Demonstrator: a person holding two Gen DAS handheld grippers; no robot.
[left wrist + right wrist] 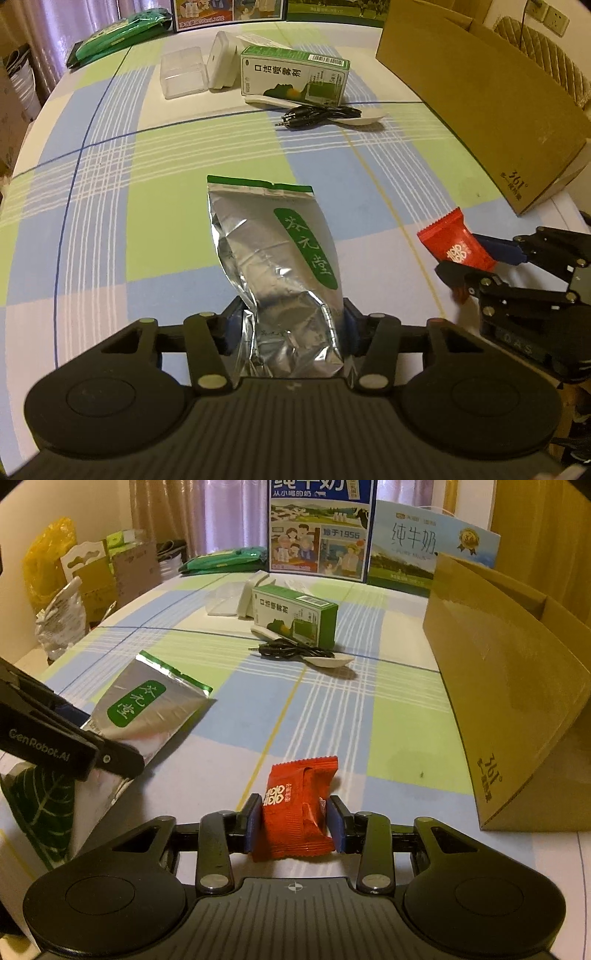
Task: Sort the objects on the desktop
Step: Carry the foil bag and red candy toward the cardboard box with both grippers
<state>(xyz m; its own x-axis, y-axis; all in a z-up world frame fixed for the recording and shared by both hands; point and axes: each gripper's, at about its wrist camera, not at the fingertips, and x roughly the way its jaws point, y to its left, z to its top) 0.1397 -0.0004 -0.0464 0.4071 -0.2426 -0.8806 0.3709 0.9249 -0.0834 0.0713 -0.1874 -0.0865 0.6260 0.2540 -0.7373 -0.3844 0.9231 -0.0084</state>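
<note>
My left gripper (291,328) is shut on the lower end of a silver foil pouch (273,258) with a green label, held above the checked tablecloth. The same pouch (147,709) shows at the left of the right wrist view, with the left gripper's black body over its near end. My right gripper (293,823) is shut on a red candy packet (299,805), its blue pads pressed against both sides. In the left wrist view that red packet (456,245) appears at the right, between the right gripper's fingers (506,251).
A brown cardboard box (509,701) stands along the right side. Farther back lie a green spray box (293,75), a black audio cable (317,116) over a white spoon (328,661), a clear plastic case (183,74) and a white box (221,61). Milk cartons (319,528) stand at the rear.
</note>
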